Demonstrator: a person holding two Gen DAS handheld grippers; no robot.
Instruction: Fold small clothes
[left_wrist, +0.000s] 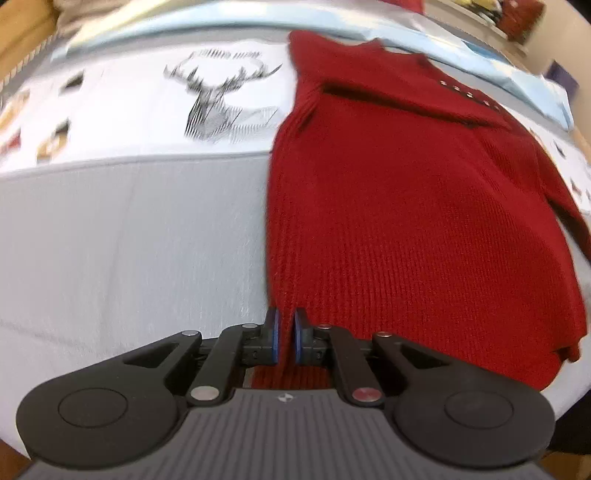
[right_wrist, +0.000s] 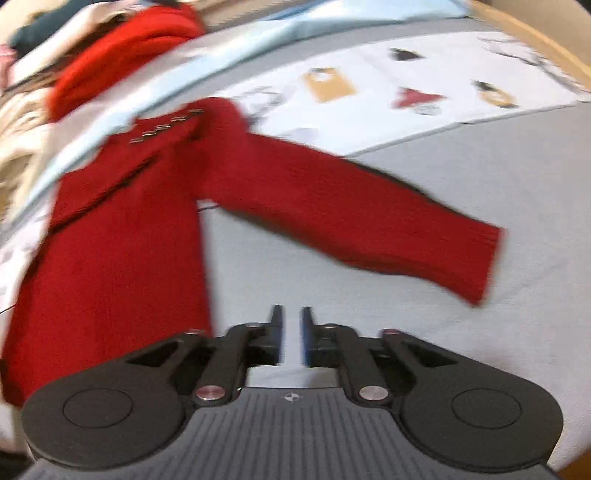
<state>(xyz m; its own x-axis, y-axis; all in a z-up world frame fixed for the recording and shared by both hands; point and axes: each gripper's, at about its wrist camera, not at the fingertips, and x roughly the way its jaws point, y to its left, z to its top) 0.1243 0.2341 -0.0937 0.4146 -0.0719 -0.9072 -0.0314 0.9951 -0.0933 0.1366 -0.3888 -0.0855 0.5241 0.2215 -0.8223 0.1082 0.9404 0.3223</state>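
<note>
Left gripper (left_wrist: 286, 334) on red sweater (left_wrist: 424, 221)

Both my grippers look the same: left gripper (left_wrist: 286, 336) and right gripper (right_wrist: 293, 336) have matte black linkage arms, silver pivot screws, blue finger pads, plus a ribbed grey body with a tiny round logo

Sweater (left_wrist: 424, 229): deep red rib knit, row of small metallic studs (left_wrist: 469, 95) at the shoulder. Bed cover (left_wrist: 129, 240): pale grey, plain. White cloth (left_wrist: 147, 110) at the far edge: grey-black line-drawn stag head (left_wrist: 218, 99), small tan, red and black motifs. Pale blue strip (right_wrist: 155, 85) beyond. Tongs: black, blue pads (left_wrist: 275, 338).
</note>
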